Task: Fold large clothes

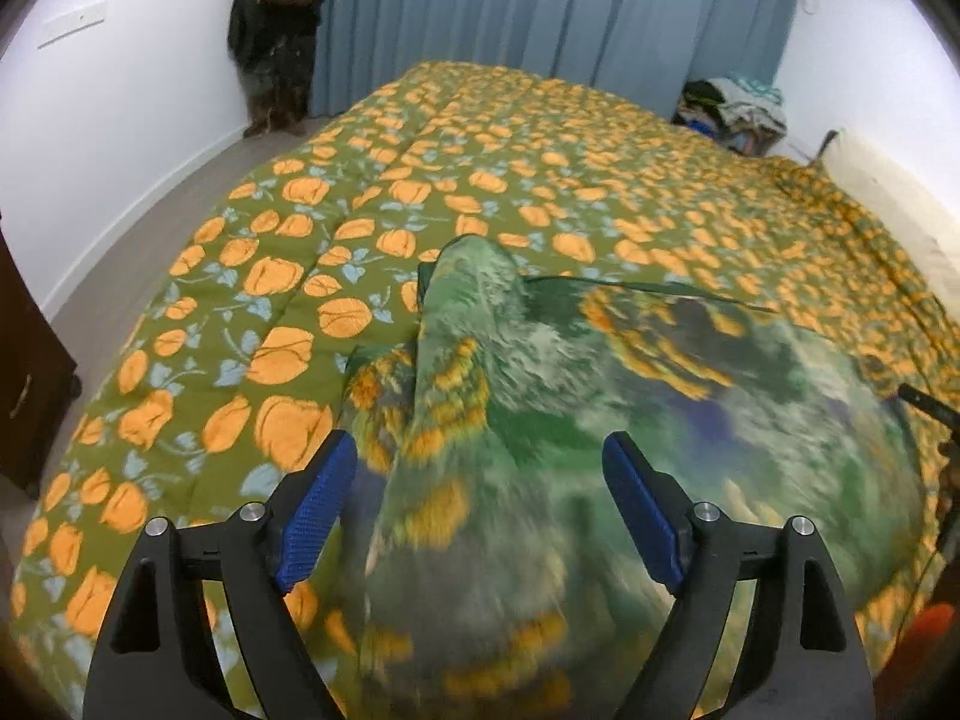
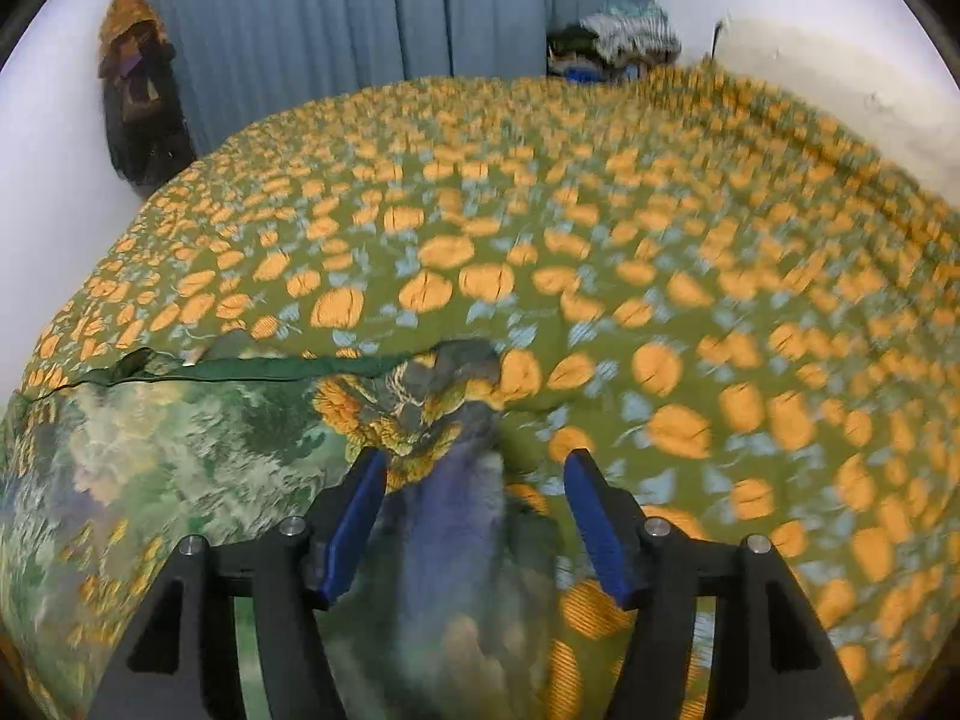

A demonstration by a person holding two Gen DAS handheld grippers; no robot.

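Left gripper (image 1: 480, 468), right gripper (image 2: 474, 480): jaws apart, gripping nothing, green garment (image 1: 600, 396) between.

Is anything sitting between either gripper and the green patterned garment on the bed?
Nothing visible does. The garment lies directly between the open blue fingers of the left gripper and the right gripper, on the orange-flowered bedspread; only bedspread lies beyond it.
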